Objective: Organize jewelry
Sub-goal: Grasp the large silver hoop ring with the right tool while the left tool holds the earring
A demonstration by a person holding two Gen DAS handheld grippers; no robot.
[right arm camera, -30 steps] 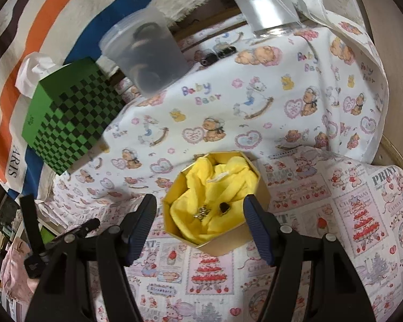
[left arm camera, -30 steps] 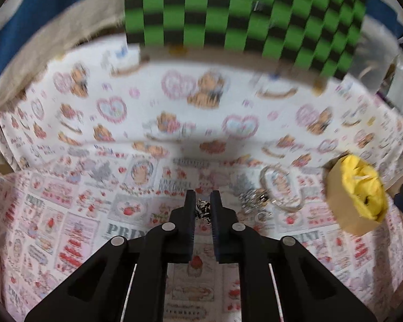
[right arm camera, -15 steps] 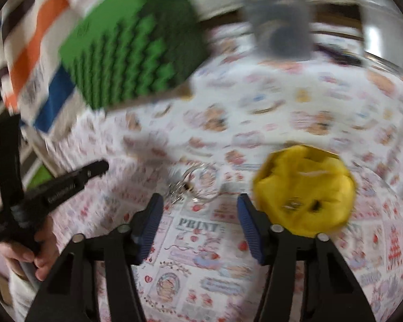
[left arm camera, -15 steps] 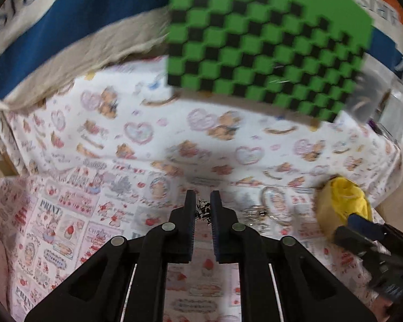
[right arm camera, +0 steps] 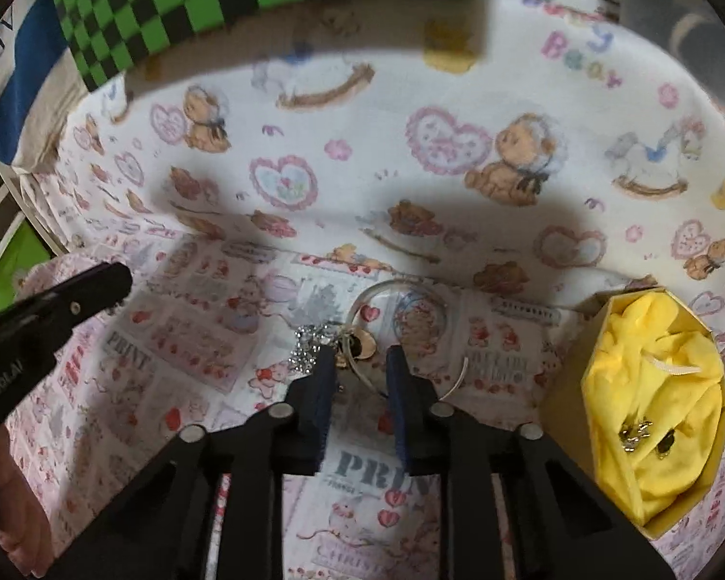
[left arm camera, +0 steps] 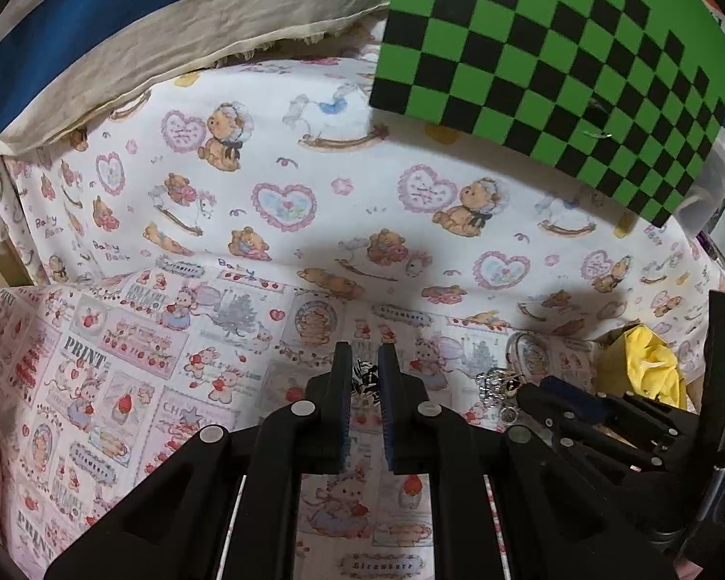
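My left gripper [left arm camera: 365, 377] is shut on a small black-and-white jewelry piece [left arm camera: 362, 374] and holds it above the printed cloth. My right gripper [right arm camera: 361, 362] is open, its jaws narrowed around a silver bangle with a gold disc charm [right arm camera: 362, 345] and a sparkly silver chain [right arm camera: 309, 345] lying on the cloth. The same bangle shows in the left wrist view [left arm camera: 524, 353]. A tan box with yellow lining [right arm camera: 652, 396] stands at the right and holds small jewelry pieces [right arm camera: 645, 435]. It also shows in the left wrist view [left arm camera: 647, 362].
A green-and-black checkered box [left arm camera: 556, 43] stands at the back. A clear plastic container [right arm camera: 681, 14] sits at the back right. Striped fabric [left arm camera: 121, 24] hangs behind the table. The left gripper shows at the left of the right wrist view [right arm camera: 58, 309].
My right gripper swung left from over the yellow-lined box, came down onto the bangle and chain, and its jaws narrowed. My left gripper stayed shut on its piece while its view tilted.
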